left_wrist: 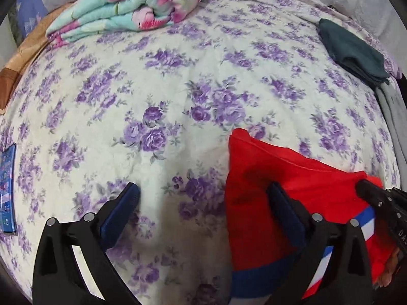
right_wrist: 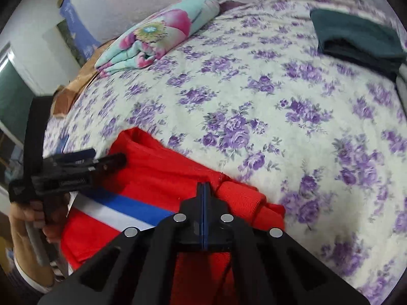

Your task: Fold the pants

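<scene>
Lying on the flowery bed sheet [left_wrist: 178,81] are the red pants [left_wrist: 274,178], w/ a blue & white stripe, low right in the left wrist view and low middle-left in the right wrist view [right_wrist: 157,175]. They look partly folded already, prob so they end up small & neat.

The left gripper [left_wrist: 203,200] has its jaws spread wide. One finger is over bare sheet, the other sits on or just above the red cloth; can't tell if it touches. Open like that, it grips nothing. My guess: it is getting ready to take the edge of the pants, or to press them flat.

The right gripper [right_wrist: 204,188] has its jaws shut tight, blue pads together. Its tip is right at a bunched fold of red cloth, but I can't tell if cloth is pinched between the pads. It prob sits there to keep that side from sliding.

A folded flower blanket [left_wrist: 132,10] is at the upper left of the frame, a dark green folded cloth [left_wrist: 353,48] at the upper right, both well apart from the pants. A phone [left_wrist: 7,190] lies at the left edge. Middle of the bed stays free, good room for folding.
</scene>
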`<state>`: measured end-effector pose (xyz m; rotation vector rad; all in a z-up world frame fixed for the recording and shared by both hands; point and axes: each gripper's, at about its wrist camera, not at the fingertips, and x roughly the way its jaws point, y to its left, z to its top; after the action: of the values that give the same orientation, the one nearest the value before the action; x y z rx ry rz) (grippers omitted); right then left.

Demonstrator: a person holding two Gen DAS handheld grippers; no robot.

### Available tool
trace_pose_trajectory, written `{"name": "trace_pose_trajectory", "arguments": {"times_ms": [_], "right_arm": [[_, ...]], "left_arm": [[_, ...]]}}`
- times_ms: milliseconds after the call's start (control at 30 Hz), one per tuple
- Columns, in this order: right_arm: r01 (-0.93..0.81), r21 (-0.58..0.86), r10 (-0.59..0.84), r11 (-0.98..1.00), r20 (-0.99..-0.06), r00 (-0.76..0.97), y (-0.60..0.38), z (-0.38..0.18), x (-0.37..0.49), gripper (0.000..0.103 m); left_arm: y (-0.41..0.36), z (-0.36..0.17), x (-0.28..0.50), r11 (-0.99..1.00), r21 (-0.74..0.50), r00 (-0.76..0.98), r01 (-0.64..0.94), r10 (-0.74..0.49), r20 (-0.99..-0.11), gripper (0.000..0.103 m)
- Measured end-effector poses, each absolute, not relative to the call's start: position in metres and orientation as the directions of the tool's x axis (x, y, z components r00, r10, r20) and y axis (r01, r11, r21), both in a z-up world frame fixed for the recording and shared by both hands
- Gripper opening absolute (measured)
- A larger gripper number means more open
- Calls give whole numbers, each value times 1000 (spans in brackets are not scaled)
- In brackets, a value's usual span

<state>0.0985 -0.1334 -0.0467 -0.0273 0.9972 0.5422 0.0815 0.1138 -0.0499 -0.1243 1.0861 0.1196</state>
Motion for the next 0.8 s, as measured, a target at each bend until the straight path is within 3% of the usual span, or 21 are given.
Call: {"name": "trace_pose_trajectory", "arguments": {"times_ms": [33, 67, 100, 167, 367, 467, 600, 800], "right_arm": [[-458, 214, 427, 863, -792, 435, -135, -40, 89, 4], [-474, 196, 431, 858, -778, 457, -137, -32, 77, 14], [-502, 195, 456, 842, -755, 471, -140, -25, 63, 35], [-551, 228, 522, 803, -715, 465, -146, -17, 39, 50], [-539, 149, 441, 829, -768, 465, -156, -43, 15, 49], [-529, 193, 473, 826, -748, 466, -165, -32, 9, 61], [-437, 335, 527, 835, -716, 458, -198, -27, 18, 76], [-265, 518, 582, 813, -729, 360, -213, -64, 54, 76]], "left_arm": [[115, -45, 75, 985, -66, 468, -158, 16, -884, 98], [119, -39, 66, 982, -101, 474, -160, -13, -881, 98], [122, -33, 56, 978, -126, 483, -165, -32, -875, 98], [123, -23, 34, 977, -145, 517, -153, -46, -855, 98], [106, -54, 3, 994, -47, 514, -97, 10, -858, 99], [104, -46, -1, 992, -30, 513, -120, 36, -858, 99], [111, -30, -1, 985, -157, 489, -67, -105, -866, 98], [117, -53, 18, 961, -253, 394, -115, -190, -899, 98]]}}
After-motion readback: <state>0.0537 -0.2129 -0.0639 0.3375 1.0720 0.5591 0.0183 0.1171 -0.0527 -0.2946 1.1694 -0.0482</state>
